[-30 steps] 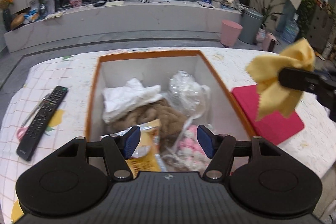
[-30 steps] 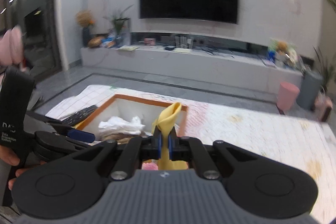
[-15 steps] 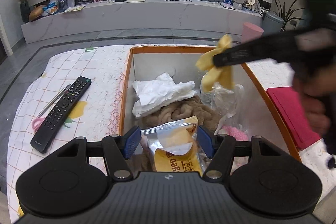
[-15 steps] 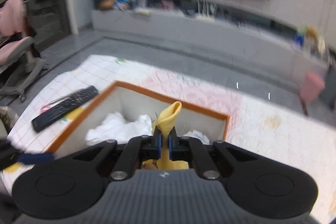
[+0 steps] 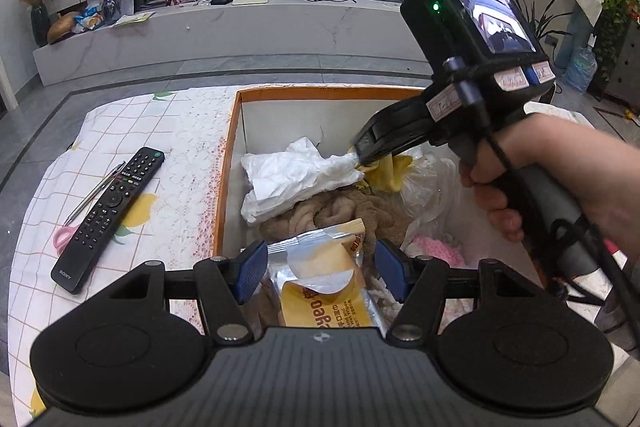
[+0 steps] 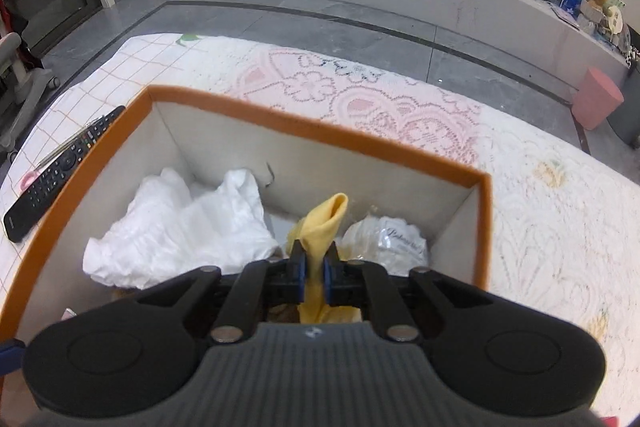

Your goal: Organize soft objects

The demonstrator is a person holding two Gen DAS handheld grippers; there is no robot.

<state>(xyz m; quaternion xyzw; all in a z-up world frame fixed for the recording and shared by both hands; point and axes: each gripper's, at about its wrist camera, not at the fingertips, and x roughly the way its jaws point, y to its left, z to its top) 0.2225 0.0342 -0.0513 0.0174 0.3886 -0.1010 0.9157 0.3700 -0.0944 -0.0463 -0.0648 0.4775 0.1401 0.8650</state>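
The right gripper point(image 6: 315, 269) reaches down into the orange box point(image 6: 312, 133), near the far right side. The yellow cloth point(image 6: 325, 218) sits between its 2 blue pads. The jaws have just been opening, so the squeeze is going loose, but the cloth is still tucked in the gap and touches both pads. A little rolled end of it pokes up past the tips.

The yellow cloth looks very light and floppy. It bends and folds any way it likes. It will not break, and it should just flop down when let go. It may cling to the pads, so the jaws need to open wider. Any bunched-up fold is a good place to pinch it.

Just left of it lies a crumpled white cloth point(image 5: 296, 173). Just right is a clear plastic bag point(image 6: 386, 241), which looks thin and slippery. Nearer sit a brown fuzzy thing point(image 5: 340, 211), a pink knit thing point(image 5: 438, 247) and a shiny snack bag point(image 5: 326, 287).

The left gripper point(image 5: 322, 273) hangs over the near end of the box with its jaws wide apart and nothing squeezed.

A black remote point(image 5: 110, 213) lies on the table to the left.
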